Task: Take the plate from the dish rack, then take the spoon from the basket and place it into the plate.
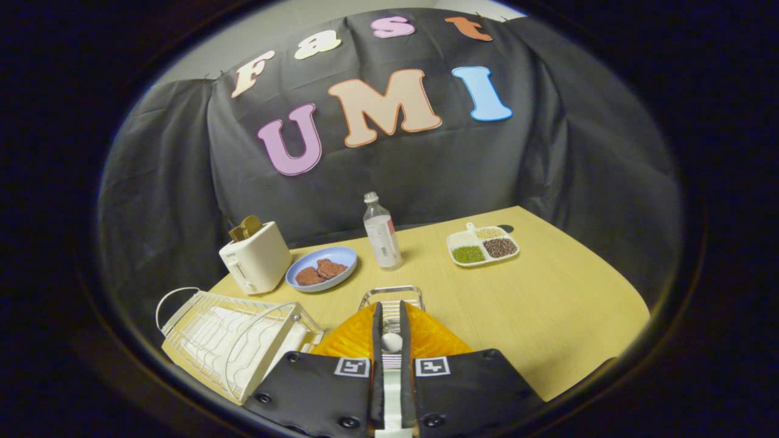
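My gripper [391, 309] is shut on a pale spoon [391, 342]. The spoon's rounded bowl shows between the two fingers and its handle runs back toward me in the narrow gap. Under the fingers an orange ribbed plate [435, 340] lies flat on the wooden table [548, 304]. Just beyond the fingertips stands a small wire basket [392, 294]. Left of the plate, and touching its edge, sits the cream wire dish rack [225, 340].
A cream toaster [255, 258] holding bread stands behind the rack. A blue plate [321, 267] with brown cookies and a clear bottle [381, 234] sit beyond the basket. Far right, a white divided tray [484, 245] holds beans. Bare tabletop stretches to the right of the plate.
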`<state>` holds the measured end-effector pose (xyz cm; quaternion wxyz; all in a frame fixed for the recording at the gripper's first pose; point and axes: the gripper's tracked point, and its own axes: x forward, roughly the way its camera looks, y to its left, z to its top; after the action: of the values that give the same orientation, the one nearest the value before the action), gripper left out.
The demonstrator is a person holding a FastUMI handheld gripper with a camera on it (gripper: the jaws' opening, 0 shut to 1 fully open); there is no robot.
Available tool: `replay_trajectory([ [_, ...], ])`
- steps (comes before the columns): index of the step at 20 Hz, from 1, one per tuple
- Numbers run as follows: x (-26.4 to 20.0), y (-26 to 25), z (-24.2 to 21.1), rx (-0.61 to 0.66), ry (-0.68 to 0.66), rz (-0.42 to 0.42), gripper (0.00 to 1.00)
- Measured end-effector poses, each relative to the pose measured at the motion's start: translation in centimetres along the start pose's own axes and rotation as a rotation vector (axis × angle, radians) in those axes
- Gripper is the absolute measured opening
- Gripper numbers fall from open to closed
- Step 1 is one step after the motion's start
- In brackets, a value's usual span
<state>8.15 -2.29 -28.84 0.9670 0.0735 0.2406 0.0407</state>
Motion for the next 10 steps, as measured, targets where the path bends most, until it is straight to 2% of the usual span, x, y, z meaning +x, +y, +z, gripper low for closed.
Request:
replay_trajectory([
  [10,-5.8,0.7,6.6,-0.025,-0.093,-0.051,0.13],
])
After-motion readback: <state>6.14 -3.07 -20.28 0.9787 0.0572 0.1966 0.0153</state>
